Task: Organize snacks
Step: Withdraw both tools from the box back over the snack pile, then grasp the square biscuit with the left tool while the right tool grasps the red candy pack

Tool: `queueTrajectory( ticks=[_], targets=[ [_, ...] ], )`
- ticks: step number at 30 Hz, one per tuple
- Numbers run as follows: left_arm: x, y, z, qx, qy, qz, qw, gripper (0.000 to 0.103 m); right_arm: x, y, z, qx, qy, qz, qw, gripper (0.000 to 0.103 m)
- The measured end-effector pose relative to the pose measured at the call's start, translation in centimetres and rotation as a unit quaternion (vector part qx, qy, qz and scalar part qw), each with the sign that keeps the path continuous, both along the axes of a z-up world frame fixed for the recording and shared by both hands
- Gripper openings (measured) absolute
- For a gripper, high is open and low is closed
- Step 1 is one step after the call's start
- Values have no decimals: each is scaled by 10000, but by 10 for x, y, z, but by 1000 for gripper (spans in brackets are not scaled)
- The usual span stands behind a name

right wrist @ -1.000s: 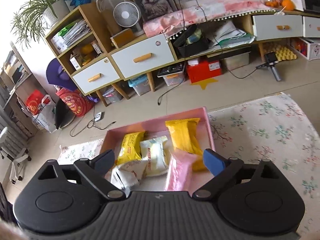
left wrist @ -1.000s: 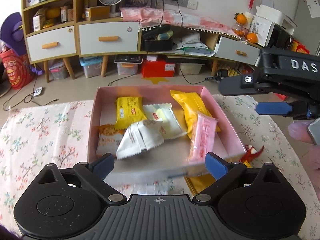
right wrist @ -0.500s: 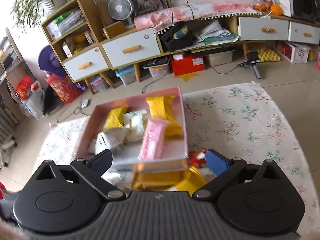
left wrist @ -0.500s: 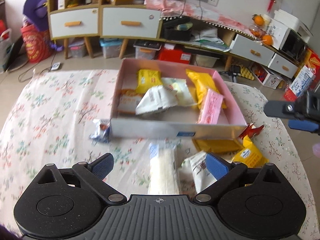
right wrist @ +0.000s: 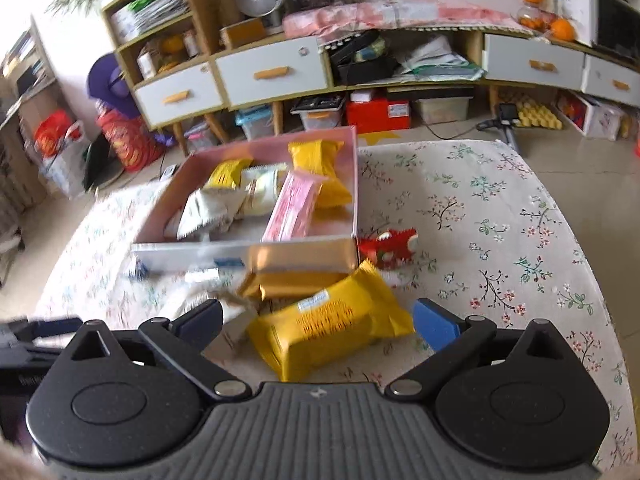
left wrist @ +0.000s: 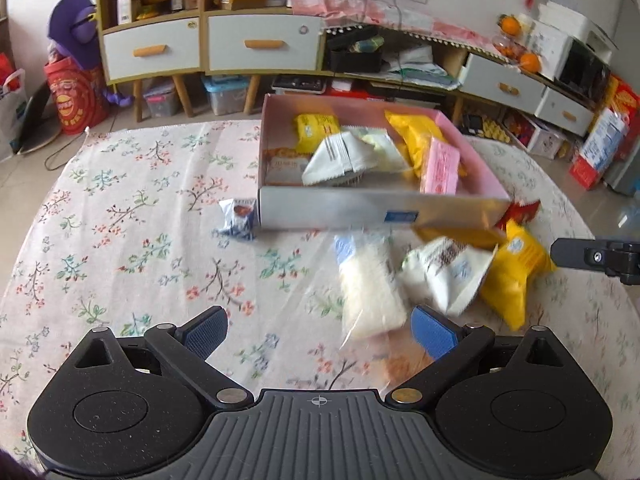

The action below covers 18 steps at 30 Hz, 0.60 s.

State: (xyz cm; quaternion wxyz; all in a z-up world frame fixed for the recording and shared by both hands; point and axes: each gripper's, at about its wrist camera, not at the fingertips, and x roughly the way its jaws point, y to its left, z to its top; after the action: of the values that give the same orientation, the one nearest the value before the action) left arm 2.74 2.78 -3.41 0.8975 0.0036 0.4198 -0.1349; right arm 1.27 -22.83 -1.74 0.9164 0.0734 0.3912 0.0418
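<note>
Several blurred snack packets (left wrist: 444,276) beside box (left wrist: 336,210)

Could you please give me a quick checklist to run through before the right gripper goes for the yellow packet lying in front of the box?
1. Right gripper open, jaws just widened, nothing pressed: ok.
2. Yellow packet lies between the right fingers, free on top: ok.
3. Left gripper open and empty: ok.
4. Pink box has bare floor near its front wall for one more packet: ok.
5. White packet touching the yellow one: cannot tell, blurred.
</note>
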Motion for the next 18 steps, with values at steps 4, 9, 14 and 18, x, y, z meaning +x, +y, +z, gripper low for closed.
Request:
queueTrajectory(
  ticks=[4,9,14,18],
  targets=[
    [-10,5,-5,63,-119,-289,9995,99,-10,2,-6,-264,-85,390,9989,102],
    [-12,11,-11,-126,-44,-429,9990,99,-21,12,-17,-380,-22,1096,9932,102],
    [-16,9,-12,133,-203,-495,9985,99,-30,30,-26,-393,126,1833,9822,101],
    [-16,11,-12,63,-169,-492,9986,99,-37,44,-30,-329,221,2334,9716,98]
  ],
)
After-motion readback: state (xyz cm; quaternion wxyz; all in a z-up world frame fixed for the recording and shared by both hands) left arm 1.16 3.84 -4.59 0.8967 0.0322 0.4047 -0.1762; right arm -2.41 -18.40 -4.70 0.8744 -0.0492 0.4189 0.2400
